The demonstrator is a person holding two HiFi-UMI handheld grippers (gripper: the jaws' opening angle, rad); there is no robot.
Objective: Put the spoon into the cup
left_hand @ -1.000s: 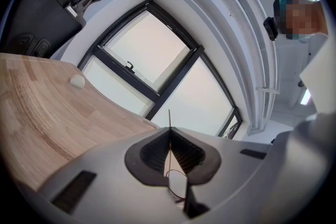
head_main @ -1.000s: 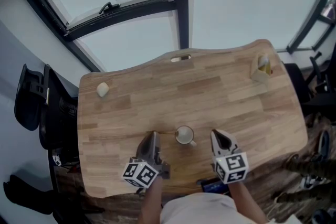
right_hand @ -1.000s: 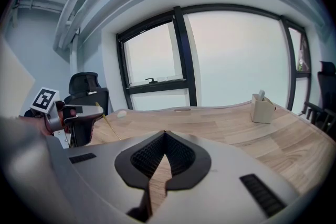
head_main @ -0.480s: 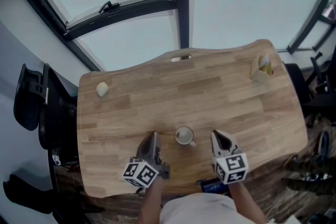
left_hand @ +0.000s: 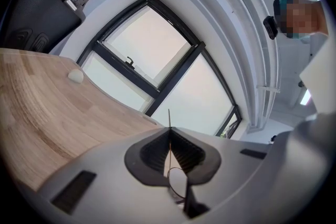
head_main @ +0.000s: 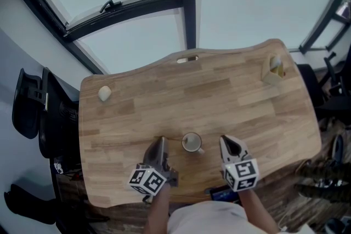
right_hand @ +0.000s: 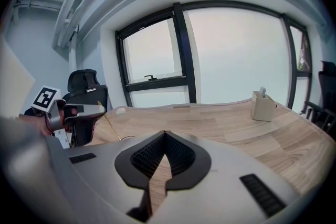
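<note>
- Work surface: a wooden table (head_main: 137,112) with a wavy far edge stands in front of large dark-framed windows (head_main: 186,3).
- Cup (head_main: 192,142): a white cup stands upright near the table's near edge. Its handle points toward the person's right. It sits between the two grippers and touches neither.
- Left gripper (head_main: 159,142): the jaws are pinched on the spoon (left_hand: 168,119). The jaw tips lie just left of the cup.
- Spoon: a thin, gold-coloured utensil clamped edge-on between the left jaws. Its slim handle end juts past the tips, and its rounded end sits back in the hollow of the jaws. It is outside the cup.
- Right gripper (head_main: 225,142): the jaw tips are pressed together with nothing between them. It sits just right of the cup and aims across the table.
- Marker cubes: one rides on the rear of each gripper, close to the person's body.
- Far right corner: a small beige holder (head_main: 272,71) stands upright with an item sticking out of it.
- Far left corner: a small pale rounded object (head_main: 104,93) rests on the wood; its type cannot be determined.
- Off the table: a black office chair (head_main: 33,104) stands beyond the left edge.
</note>
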